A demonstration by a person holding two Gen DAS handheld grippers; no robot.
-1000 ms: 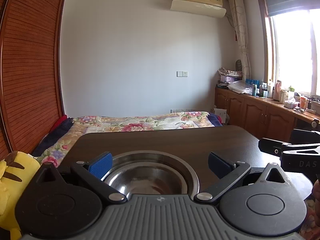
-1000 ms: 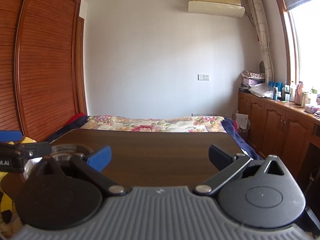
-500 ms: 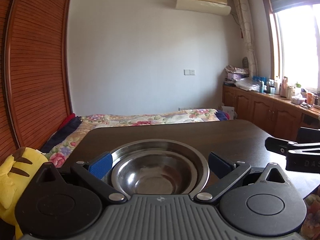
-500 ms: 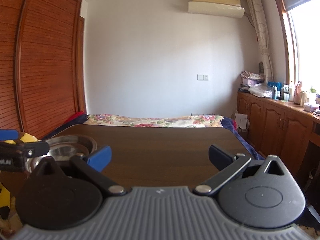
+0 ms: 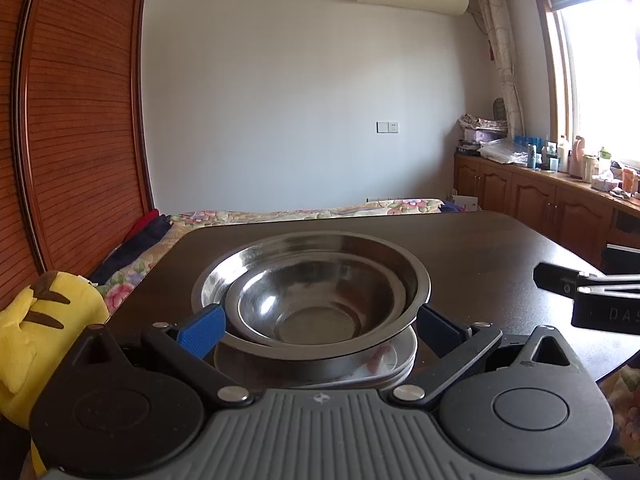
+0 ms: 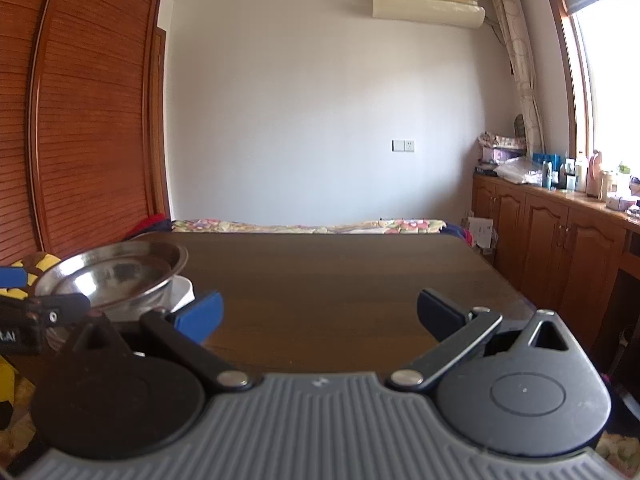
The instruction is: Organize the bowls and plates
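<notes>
Left wrist view shows the dark wooden surface (image 5: 500, 248) with one stack of dishes near its front left part. One second ago only the inside of the steel bowl filled the space between the fingers; now the camera sits higher and farther back, so the whole stack is visible. This change probably means that the stack is finished and that the left gripper (image 5: 318, 326) is moving away from it.

The stack can be counted from big to small. One large steel bowl (image 5: 400, 268) has a wide rim. One small steel bowl (image 5: 312, 300) sits nested inside it. Under both lie white plates (image 5: 394, 360); at least two edges are seen, but the exact number cannot be told. A pink mark shows on the top plate.

Both blue pads of the left gripper stand wide apart, one on each side of the stack and close to it, and they hold nothing. Whether a pad touches the bowl rim cannot be told.

In the right wrist view the right gripper (image 6: 320, 314) is also spread wide and empty, above the bare middle of the surface, well apart from the stack at its left. No other plate or bowl is seen on the surface, so the task seems almost complete.
</notes>
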